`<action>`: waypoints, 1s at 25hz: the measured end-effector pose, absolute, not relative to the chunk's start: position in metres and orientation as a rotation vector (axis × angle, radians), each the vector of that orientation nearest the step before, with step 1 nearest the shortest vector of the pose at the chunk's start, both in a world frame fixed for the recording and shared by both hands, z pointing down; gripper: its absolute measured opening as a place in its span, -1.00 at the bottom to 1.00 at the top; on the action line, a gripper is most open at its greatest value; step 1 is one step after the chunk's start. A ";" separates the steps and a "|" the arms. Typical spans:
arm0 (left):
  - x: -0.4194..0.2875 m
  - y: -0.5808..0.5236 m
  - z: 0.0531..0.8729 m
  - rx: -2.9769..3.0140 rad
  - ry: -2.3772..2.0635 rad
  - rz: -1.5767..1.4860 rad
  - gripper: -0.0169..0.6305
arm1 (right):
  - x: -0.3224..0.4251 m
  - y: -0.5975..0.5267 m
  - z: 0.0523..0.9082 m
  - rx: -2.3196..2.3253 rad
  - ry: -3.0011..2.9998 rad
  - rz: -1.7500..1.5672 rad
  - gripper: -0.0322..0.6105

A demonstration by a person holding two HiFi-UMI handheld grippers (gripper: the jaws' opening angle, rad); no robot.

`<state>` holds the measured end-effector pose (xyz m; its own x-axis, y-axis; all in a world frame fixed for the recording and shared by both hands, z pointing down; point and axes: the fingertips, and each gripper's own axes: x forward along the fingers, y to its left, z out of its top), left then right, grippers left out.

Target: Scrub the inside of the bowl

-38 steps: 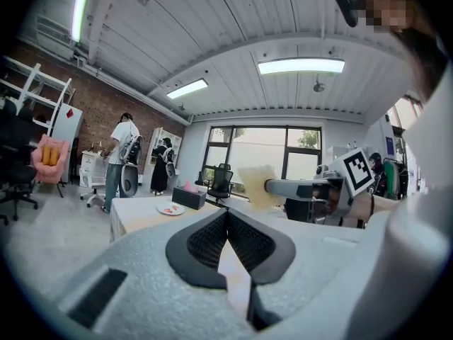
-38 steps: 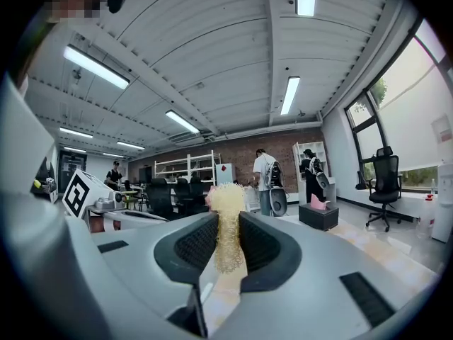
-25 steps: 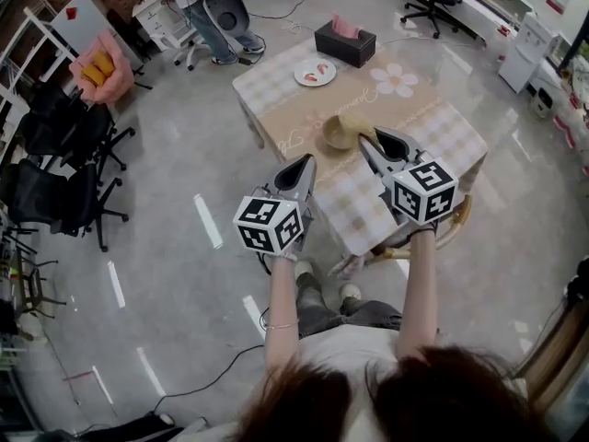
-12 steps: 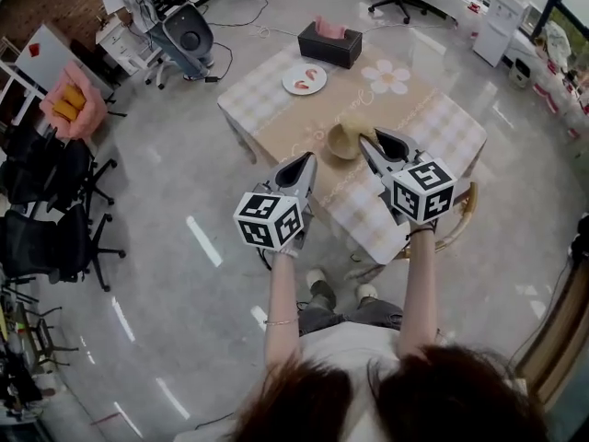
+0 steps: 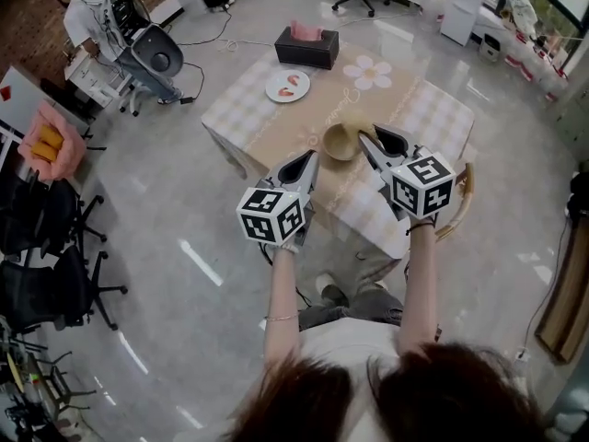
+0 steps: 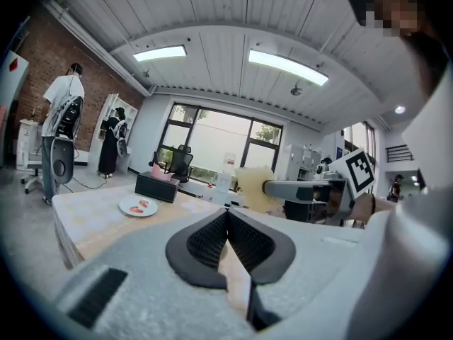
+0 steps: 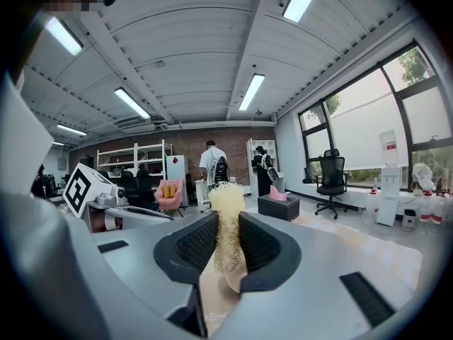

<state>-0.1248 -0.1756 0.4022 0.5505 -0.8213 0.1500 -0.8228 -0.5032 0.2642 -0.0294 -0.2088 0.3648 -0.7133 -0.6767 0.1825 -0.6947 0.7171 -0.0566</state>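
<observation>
The tan bowl (image 5: 337,142) stands upright on the beige strip of the checked worktop (image 5: 433,122), toward the edge nearest us. Just beside it in the head view, our right tongs (image 5: 370,138) are clamped on a pale yellow, fibrous scrubber (image 7: 228,218), which pokes out past their tips. Whether it touches the bowl we cannot tell. Our left tongs (image 5: 311,157) are held up alongside, on the bowl's other side, pressed tight together with nothing between them. Farther along the worktop lie a white plate (image 5: 287,86) with red pieces and, beyond it, a dark tissue box (image 5: 306,46) showing pink tissue. Out on the grey floor, a person in a white shirt (image 5: 92,12) stands with their back to us.
</observation>
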 end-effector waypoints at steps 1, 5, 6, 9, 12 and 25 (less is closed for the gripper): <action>-0.124 -0.176 0.404 2.490 -1.343 0.011 -0.91 | -0.029 -0.208 0.366 1.128 -2.763 0.183 -0.66; -0.126 -0.181 0.410 2.489 -1.306 0.017 -0.91 | -0.027 -0.209 0.373 1.163 -2.725 0.181 -0.65; -0.125 -0.182 0.411 2.491 -1.296 0.020 -0.91 | -0.025 -0.210 0.374 1.172 -2.713 0.181 -0.65; -0.125 -0.189 0.415 2.483 -1.278 0.036 -0.91 | -0.022 -0.216 0.378 1.179 -2.680 0.172 -0.65; -0.124 -0.200 0.418 2.476 -1.257 0.050 -0.91 | -0.020 -0.228 0.381 1.176 -2.645 0.155 -0.66; -0.113 -0.257 0.444 2.398 -1.154 0.051 -0.91 | -0.031 -0.289 0.401 1.033 -2.566 0.172 -0.65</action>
